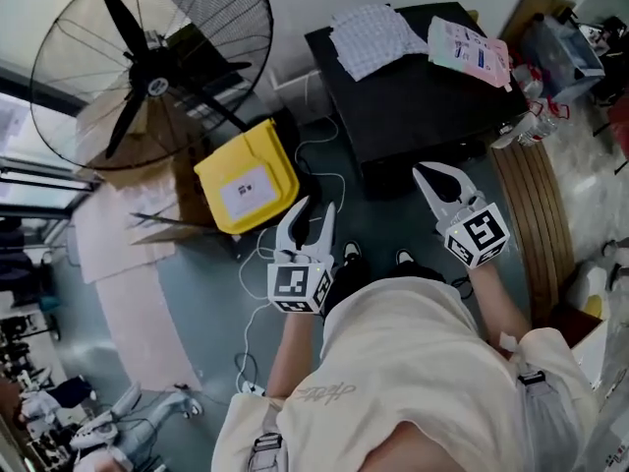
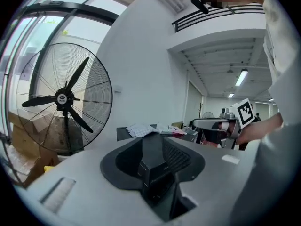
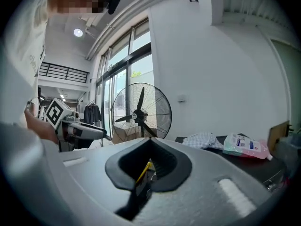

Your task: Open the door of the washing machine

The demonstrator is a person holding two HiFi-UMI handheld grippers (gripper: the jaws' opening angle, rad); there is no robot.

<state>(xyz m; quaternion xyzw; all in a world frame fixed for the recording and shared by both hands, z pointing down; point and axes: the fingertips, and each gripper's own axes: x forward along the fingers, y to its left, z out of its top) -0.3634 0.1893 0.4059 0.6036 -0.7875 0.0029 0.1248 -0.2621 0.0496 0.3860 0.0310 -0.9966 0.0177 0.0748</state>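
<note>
No washing machine or door shows in any view. In the head view my left gripper (image 1: 314, 206) is held over the floor in front of the person, its two white fingers spread apart with nothing between them. In the left gripper view the jaws (image 2: 153, 139) stand open and empty, pointing at a white wall. My right gripper (image 1: 421, 170) hangs near the black table's front edge, its fingers meeting at the tip. In the right gripper view (image 3: 150, 141) the jaws close to a point with nothing held. Each gripper shows in the other's view: the right gripper (image 2: 221, 126) and the left gripper (image 3: 80, 131).
A big black floor fan (image 1: 147, 67) stands at the left by the windows. A yellow box (image 1: 248, 177) and cardboard lie below it. The black table (image 1: 423, 106) carries a checked cloth (image 1: 373, 37) and a pink-white pack (image 1: 470, 52). Cables trail over the floor; a wooden board (image 1: 536, 214) leans at the right.
</note>
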